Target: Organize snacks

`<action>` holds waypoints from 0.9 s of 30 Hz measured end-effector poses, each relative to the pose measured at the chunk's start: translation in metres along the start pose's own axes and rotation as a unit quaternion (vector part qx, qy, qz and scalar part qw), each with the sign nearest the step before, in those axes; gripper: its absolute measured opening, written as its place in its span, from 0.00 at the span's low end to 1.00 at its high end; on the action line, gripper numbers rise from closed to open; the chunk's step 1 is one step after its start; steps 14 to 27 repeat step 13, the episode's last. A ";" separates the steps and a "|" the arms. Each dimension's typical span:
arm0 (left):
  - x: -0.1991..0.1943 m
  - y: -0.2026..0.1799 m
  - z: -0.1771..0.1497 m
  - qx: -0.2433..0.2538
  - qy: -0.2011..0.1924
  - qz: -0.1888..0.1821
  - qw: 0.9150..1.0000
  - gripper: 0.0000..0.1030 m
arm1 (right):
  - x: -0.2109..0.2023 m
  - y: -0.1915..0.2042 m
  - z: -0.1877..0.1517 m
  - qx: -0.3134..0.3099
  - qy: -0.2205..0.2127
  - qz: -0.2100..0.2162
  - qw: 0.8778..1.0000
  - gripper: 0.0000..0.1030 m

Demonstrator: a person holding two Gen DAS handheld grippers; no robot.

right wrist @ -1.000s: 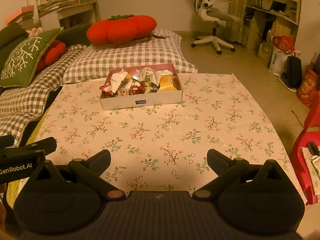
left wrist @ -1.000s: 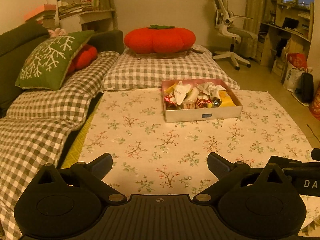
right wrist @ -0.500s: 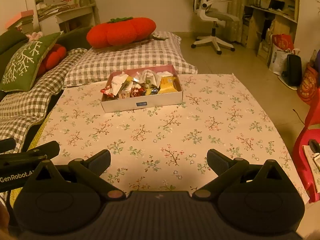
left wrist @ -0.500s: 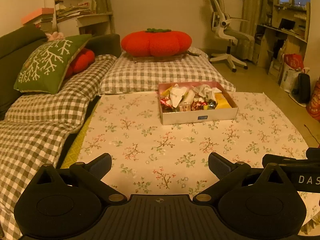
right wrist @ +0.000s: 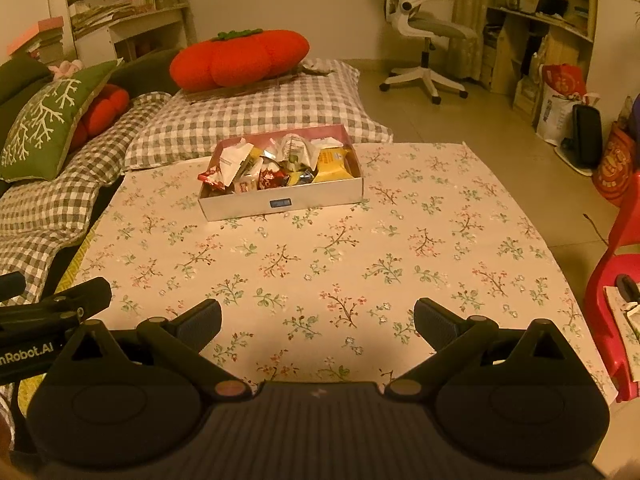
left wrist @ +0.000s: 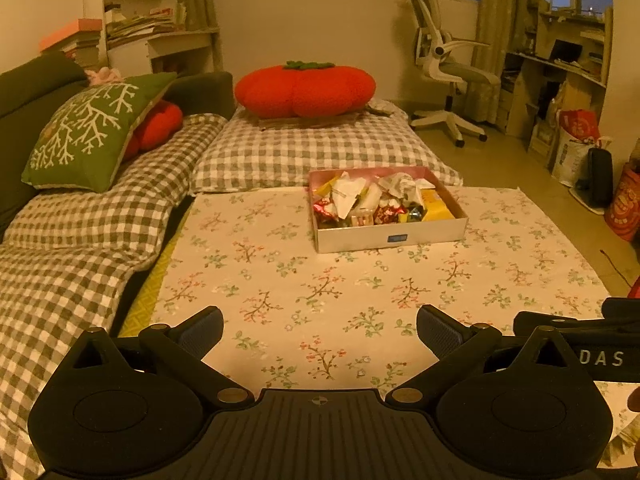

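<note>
The snacks (right wrist: pixel 276 166) lie heaped in the box (right wrist: pixel 280 200) on the floral cloth (right wrist: pixel 320 264), one wrapper hanging over its left rim. Both tongs, left (left wrist: pixel 320 326) and right (right wrist: pixel 318 322), hover well short of the box, spread apart and empty.

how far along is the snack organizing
Judged by how things lie, it looks nearly or fully done: the snacks sit piled in the box, none loose on the floral cloth. In hand: nothing; left gripper and right gripper open, empty. Nothing visibly left.
</note>
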State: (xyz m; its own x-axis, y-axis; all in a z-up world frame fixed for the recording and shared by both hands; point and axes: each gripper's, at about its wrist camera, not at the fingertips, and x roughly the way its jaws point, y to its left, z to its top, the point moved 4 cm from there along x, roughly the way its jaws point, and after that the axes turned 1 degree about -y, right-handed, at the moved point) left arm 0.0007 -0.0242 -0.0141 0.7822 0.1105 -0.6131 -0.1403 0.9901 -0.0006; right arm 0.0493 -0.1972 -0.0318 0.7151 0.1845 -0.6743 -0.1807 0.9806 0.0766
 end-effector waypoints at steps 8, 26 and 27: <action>0.000 0.000 0.000 -0.003 0.001 -0.006 1.000 1.00 | -0.001 0.001 -0.001 -0.002 0.002 -0.002 1.000 1.00; 0.001 0.000 -0.001 -0.005 0.004 -0.007 1.000 1.00 | -0.001 0.001 -0.001 -0.002 0.002 -0.002 1.000 1.00; 0.001 0.000 -0.001 -0.005 0.004 -0.007 1.000 1.00 | -0.001 0.001 -0.001 -0.002 0.002 -0.002 1.000 1.00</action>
